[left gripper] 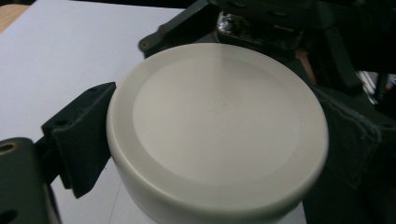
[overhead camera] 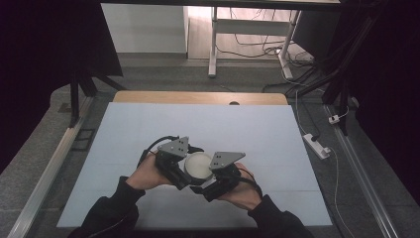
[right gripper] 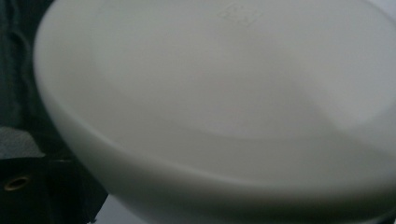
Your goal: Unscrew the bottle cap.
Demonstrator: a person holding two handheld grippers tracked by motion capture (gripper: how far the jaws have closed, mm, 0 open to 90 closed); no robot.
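A white round container point(overhead camera: 198, 165) with a flat lid sits low over the pale tabletop, between both grippers. My left gripper point(overhead camera: 177, 162) comes at it from the left. In the left gripper view its two black jaws press on opposite sides of the container's point(left gripper: 215, 126) rim, with one finger point(left gripper: 79, 140) at the left. My right gripper point(overhead camera: 221, 172) closes in from the right. In the right gripper view the container point(right gripper: 219, 93) is very near and blurred. One black finger point(right gripper: 23, 158) lies against its left side and the other jaw is hidden.
The light blue-grey mat point(overhead camera: 198, 124) covers the table, with a wooden edge point(overhead camera: 198, 97) at the far side. A power strip point(overhead camera: 317, 145) and cables lie on the floor to the right. A white desk frame point(overhead camera: 247, 29) stands beyond the table.
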